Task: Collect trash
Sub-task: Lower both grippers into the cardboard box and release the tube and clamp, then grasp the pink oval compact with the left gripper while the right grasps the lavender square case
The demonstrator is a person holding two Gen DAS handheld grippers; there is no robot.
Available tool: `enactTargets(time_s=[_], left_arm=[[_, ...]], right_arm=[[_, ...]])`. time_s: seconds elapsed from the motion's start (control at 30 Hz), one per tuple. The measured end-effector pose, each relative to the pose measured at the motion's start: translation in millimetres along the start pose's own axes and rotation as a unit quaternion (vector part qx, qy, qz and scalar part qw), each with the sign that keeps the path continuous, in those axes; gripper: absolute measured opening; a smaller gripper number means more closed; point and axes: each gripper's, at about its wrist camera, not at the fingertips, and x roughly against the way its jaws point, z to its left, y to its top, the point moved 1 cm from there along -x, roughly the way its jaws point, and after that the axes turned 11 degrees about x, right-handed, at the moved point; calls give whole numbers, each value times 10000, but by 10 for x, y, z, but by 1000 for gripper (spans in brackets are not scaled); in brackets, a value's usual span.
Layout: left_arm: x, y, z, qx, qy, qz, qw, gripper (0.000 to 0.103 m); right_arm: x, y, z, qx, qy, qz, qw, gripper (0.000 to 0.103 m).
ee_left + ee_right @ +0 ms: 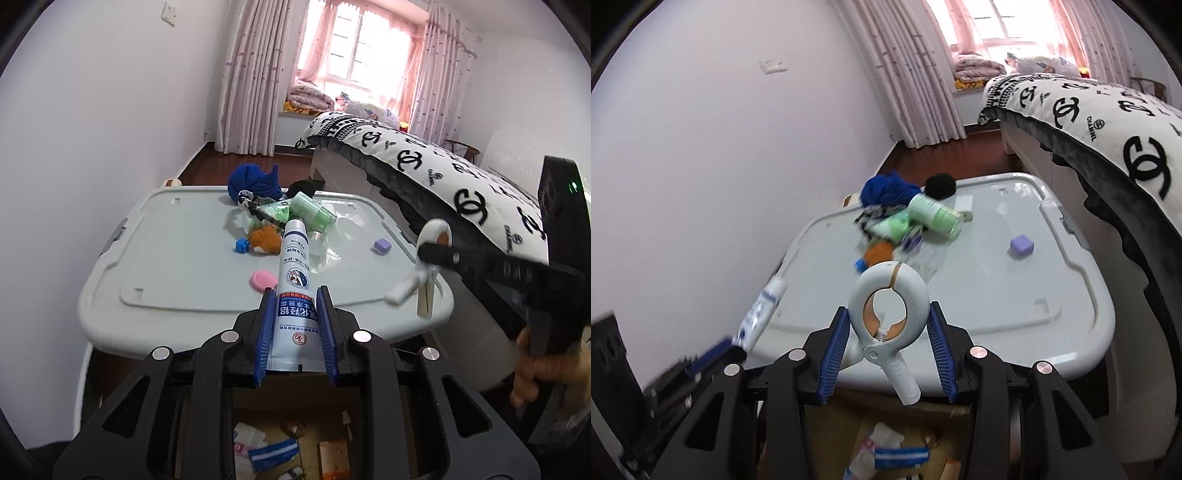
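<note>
The left hand-held gripper (295, 325) is clamped on a white and blue tube (294, 291), nozzle pointing away from it, while the right hand-held gripper (889, 343) is clamped on a white ring-shaped clip (889, 295). Beyond both lies the grey storage-box lid (1015, 295) with a green bottle (936, 216), blue cloth (886, 190), purple block (1021, 246) and pink eraser (264, 280). Below both sits an open cardboard box (291, 435) with wrappers inside.

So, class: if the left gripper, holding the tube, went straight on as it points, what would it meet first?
Probably the orange plush toy in the clutter on the bin lid, just past the tube; depth is uncertain.
</note>
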Motion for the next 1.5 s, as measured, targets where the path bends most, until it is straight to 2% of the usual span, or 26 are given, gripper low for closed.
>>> enactTargets(time_s=[0.1,0.13,0.17,0.2,0.23,0.27,0.3,0.37,0.47,0.63,0.7,0.77,0.83,0.9,1.03,1.13,1.2,1.23,1.27,1.33,1.37,1.4,1.43,1.5], left_arm=[[173,-180,19,-55,-7,154,9999,23],[197,-245,31,-38,-15,241,9997,23],[200,-355,56,4,-15,440,9990,23],[172,-461,83,39,21,651,9979,26],[122,-573,115,77,75,893,9959,31],[30,-741,174,131,208,1231,9921,54],[-47,-873,233,171,381,1451,9885,66],[-225,-1123,363,180,693,1928,9786,66],[-327,-1150,482,417,798,2211,9711,66],[-440,-785,488,698,749,1952,9754,74],[-617,-548,392,697,764,1844,9774,83],[-848,-323,320,730,846,1637,9802,83],[-1099,-131,269,841,964,1516,9801,83],[-1418,48,236,1109,1130,1422,9771,83],[-1953,212,193,1354,1689,1326,9672,83],[-2238,248,152,1319,2130,1317,9591,83],[-2437,210,162,1417,2302,1457,9517,84],[-2481,182,115,1270,2563,1335,9489,84],[-2503,161,94,1192,2685,1307,9469,84],[-2475,121,79,1193,2649,1109,9504,81],[-2463,109,66,1096,2562,1071,9544,72],[-2439,99,46,979,2465,1007,9589,46],[-2409,99,36,861,2383,955,9626,34],[-2353,125,106,868,2015,993,9706,35]], right_arm=[[27,-261,125,-2,24,233,9997,43],[-20,-389,167,10,-2,437,9990,44],[-96,-515,192,17,-53,666,9978,50],[-179,-643,196,-13,-112,878,9961,72],[-238,-734,192,-50,-190,1004,9948,81],[-312,-834,179,-67,-247,1150,9930,83],[-385,-918,170,-56,-263,1311,9910,79],[-518,-1059,111,-193,-229,1669,9855,73],[-479,-1041,5,-542,-20,1573,9861,72],[-381,-638,-139,-398,-219,1157,9922,72],[-377,-417,-244,-293,-428,968,9939,75],[-372,-174,-392,-222,-819,732,9937,76],[-333,-37,-534,-368,-948,482,9937,76],[-301,14,-648,-606,-1025,239,9926,80],[-342,-59,-862,-1238,-648,320,9897,80],[-326,-15,-861,-1121,-594,364,9912,80],[-295,4,-842,-1035,-544,329,9926,80],[-293,11,-830,-1009,-498,324,9931,80],[-286,11,-823,-1002,-466,325,9933,80],[-294,17,-804,-1027,-373,342,9934,80],[-307,17,-797,-1034,-350,356,9934,80],[-323,19,-786,-1030,-338,371,9934,80],[-345,25,-766,-1016,-336,383,9935,80],[-385,32,-725,-955,-361,418,9939,80]])
